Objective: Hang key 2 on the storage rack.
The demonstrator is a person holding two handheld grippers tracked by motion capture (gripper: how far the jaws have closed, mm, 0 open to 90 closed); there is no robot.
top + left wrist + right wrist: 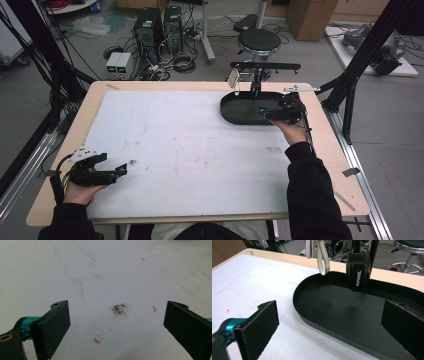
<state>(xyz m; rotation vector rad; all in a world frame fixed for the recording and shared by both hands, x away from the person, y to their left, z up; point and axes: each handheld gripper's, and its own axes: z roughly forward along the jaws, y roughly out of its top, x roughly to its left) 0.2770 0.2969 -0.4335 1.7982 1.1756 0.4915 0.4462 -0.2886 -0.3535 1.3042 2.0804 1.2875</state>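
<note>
Bench [200, 150]: white, stained sheet; wooden rim.
Far right corner: black oval tray [240, 112].
Room: stool [258, 41], computer towers [159, 25].
Jaws: both wide, empty.

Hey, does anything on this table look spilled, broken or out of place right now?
Nothing broken or tipped over. The only blemish is a small dark smudge on the white table cover, with a few orange and blue pen marks near it. The black oval tray sits flat and empty.
</note>
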